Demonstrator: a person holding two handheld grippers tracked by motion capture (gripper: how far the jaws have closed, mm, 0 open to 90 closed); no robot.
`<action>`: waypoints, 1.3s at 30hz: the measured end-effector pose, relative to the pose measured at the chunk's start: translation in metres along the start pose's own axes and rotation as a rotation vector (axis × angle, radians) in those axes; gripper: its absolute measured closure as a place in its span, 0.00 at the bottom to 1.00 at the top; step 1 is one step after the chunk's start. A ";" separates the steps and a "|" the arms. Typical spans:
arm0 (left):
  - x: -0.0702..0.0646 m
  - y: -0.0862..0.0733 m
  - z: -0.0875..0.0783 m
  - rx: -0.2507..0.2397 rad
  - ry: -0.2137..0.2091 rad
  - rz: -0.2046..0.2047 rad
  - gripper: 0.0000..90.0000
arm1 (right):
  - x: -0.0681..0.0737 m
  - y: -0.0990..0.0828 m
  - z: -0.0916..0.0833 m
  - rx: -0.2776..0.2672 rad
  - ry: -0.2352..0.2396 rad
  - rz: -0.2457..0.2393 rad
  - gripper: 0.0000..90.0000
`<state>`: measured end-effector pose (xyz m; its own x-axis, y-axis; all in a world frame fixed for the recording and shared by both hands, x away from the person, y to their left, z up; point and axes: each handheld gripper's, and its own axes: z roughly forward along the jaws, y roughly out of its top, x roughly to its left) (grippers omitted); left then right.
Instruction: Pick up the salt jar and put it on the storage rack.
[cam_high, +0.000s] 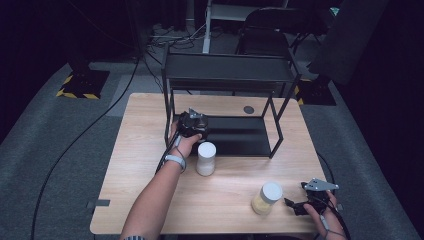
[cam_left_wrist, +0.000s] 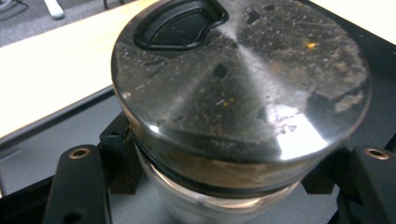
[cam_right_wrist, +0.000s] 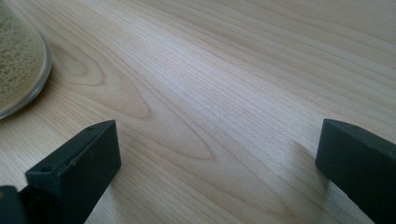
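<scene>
My left gripper (cam_high: 192, 125) is shut on a glass jar with a scuffed, shiny dark metal lid (cam_left_wrist: 238, 84); its black pads (cam_left_wrist: 116, 154) press the jar's neck from both sides. It holds the jar just over the lower shelf (cam_high: 240, 135) of a black rack, at the shelf's left end. My right gripper (cam_high: 295, 205) rests low at the table's front right, jaws wide open with bare wood between them (cam_right_wrist: 217, 158). A jar of yellowish grains with a white lid (cam_high: 266, 198) stands just left of it, and its edge (cam_right_wrist: 18, 60) is in the right gripper view.
A white-lidded jar with pale contents (cam_high: 206, 159) stands on the wooden table (cam_high: 150, 200), in front of the rack's left post. The black two-level rack (cam_high: 230, 75) takes up the table's far middle. Chairs and cables lie beyond.
</scene>
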<state>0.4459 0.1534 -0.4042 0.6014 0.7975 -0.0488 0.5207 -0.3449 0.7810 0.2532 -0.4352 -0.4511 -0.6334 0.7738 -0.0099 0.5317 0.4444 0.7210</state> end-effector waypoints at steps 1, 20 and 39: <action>0.000 0.000 0.001 0.002 0.000 0.001 0.34 | 0.000 0.000 0.000 0.000 0.000 0.000 0.00; -0.004 0.000 0.007 0.021 0.027 0.024 0.33 | 0.000 0.000 0.000 0.000 0.000 -0.001 0.00; -0.019 0.008 -0.054 -0.174 0.024 0.032 0.10 | 0.001 -0.001 -0.001 0.001 0.002 0.002 0.00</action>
<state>0.4059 0.1624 -0.3639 0.6008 0.7994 -0.0088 0.3872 -0.2813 0.8780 0.2520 -0.4355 -0.4508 -0.6336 0.7737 -0.0075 0.5335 0.4439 0.7200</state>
